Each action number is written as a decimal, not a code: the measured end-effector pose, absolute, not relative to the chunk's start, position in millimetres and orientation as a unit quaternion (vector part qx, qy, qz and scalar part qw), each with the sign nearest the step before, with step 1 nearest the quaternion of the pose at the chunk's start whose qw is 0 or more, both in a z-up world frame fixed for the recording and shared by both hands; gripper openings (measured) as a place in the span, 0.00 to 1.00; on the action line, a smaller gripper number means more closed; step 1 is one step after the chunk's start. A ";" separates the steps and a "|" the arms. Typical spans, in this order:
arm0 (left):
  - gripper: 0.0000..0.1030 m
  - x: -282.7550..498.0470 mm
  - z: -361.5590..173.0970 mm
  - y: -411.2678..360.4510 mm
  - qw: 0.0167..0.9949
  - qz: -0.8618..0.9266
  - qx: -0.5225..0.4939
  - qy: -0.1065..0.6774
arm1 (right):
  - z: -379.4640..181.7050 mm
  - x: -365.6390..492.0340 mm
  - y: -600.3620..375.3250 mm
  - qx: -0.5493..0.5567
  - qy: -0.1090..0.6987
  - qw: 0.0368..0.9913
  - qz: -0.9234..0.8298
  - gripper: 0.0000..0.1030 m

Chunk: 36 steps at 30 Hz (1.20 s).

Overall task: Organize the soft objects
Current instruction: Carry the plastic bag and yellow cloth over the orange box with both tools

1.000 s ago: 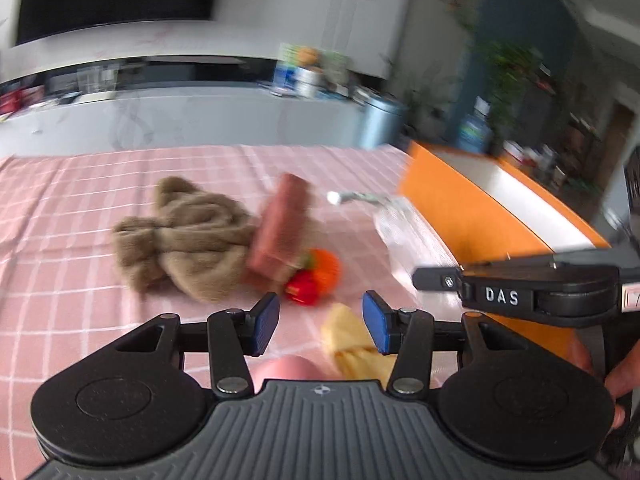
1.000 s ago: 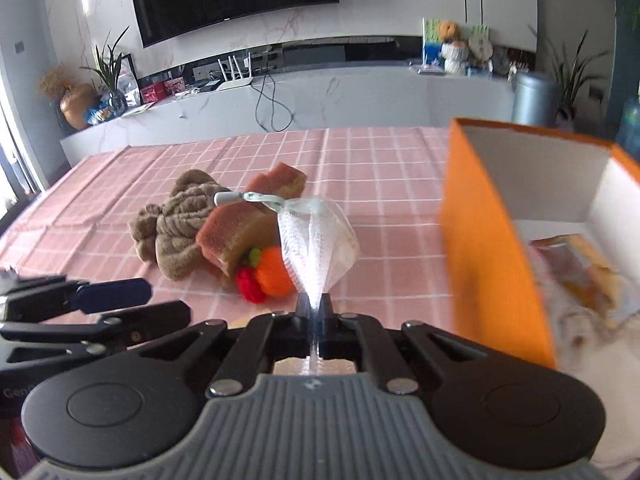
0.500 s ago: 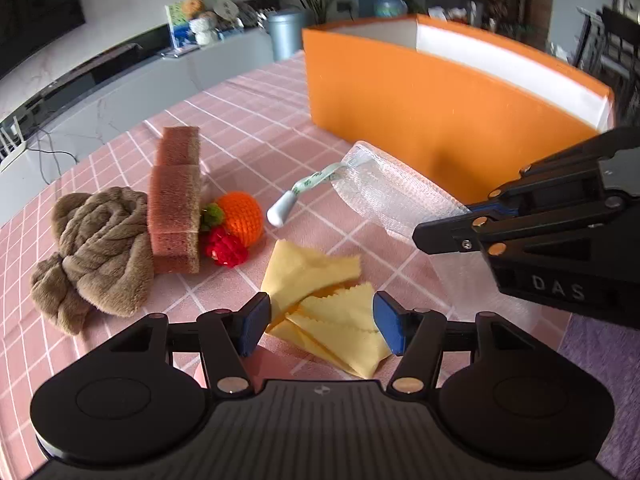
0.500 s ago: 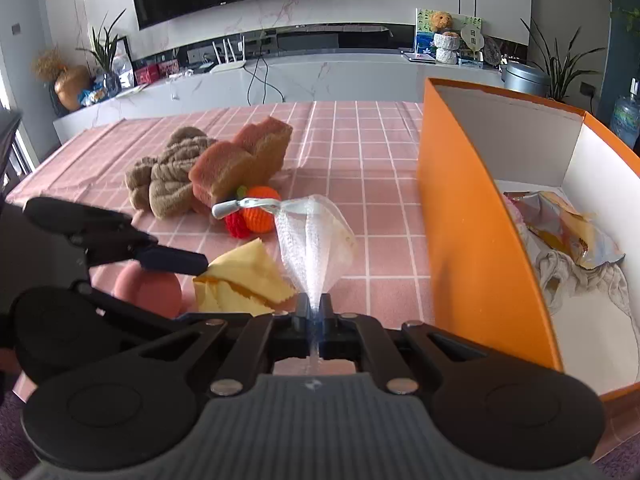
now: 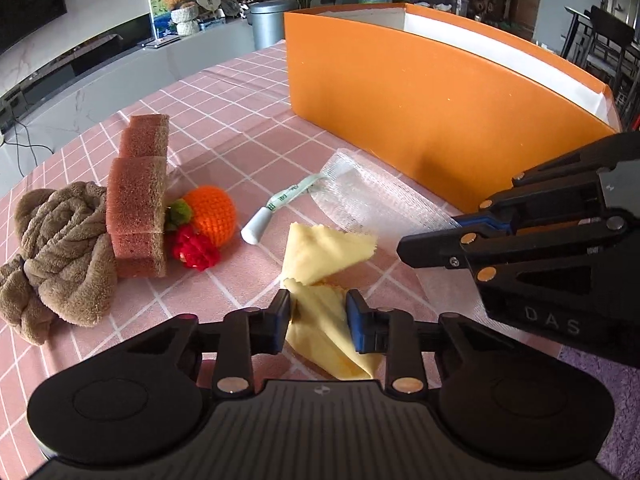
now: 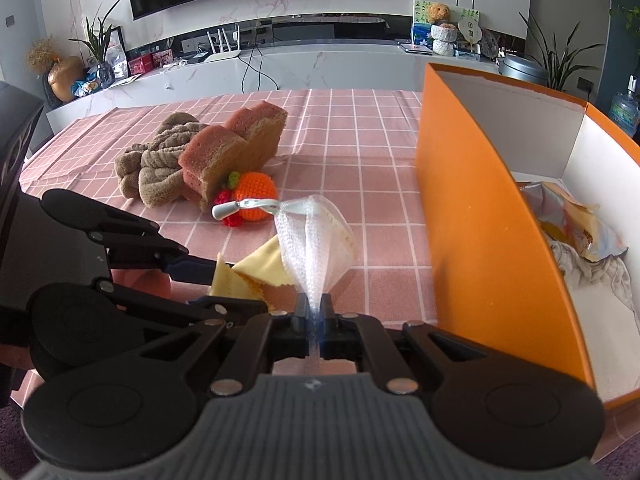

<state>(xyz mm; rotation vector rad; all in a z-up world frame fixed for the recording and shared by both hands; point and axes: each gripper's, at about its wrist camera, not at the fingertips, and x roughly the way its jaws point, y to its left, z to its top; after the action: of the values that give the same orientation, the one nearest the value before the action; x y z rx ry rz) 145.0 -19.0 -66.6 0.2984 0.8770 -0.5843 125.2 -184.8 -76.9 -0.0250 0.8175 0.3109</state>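
Observation:
My right gripper [image 6: 315, 312] is shut on a white mesh pouch [image 6: 316, 240] with a pale drawstring toggle, held above the pink checked cloth; the pouch also shows in the left wrist view [image 5: 372, 204]. My left gripper [image 5: 318, 316] is open, its blue pads on either side of a folded yellow cloth [image 5: 324, 264], which also shows in the right wrist view [image 6: 248, 272]. A brown sponge [image 5: 140, 200], a crocheted orange and strawberry [image 5: 208, 220] and a brown towel [image 5: 64, 248] lie to the left. The orange box [image 6: 480, 216] stands right.
The box [image 5: 420, 92] has white inner walls and holds a crumpled bag and cloth [image 6: 580, 240]. The table's near edge meets a purple rug [image 5: 600, 380]. A white counter with a TV stands behind the table.
My left gripper has swung right and down over the yellow cloth, and its jaws have narrowed around it. My right gripper holds the pouch and has come closer to the box.

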 end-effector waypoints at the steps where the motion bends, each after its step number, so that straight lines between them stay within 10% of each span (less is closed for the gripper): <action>1: 0.18 144.0 -66.5 -18.9 0.855 -0.276 0.139 0.416 | -77.0 125.2 -184.7 -0.012 0.396 0.906 0.150 0.01; 36: 0.09 69.5 22.1 7.6 0.936 -0.199 0.014 0.290 | 2.5 78.0 -215.8 0.043 0.304 0.936 0.173 0.00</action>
<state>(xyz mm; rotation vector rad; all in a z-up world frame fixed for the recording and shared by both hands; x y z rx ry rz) 69.5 7.6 22.1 0.0296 0.5934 -0.4068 78.0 -215.8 2.5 0.0884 0.6212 0.3527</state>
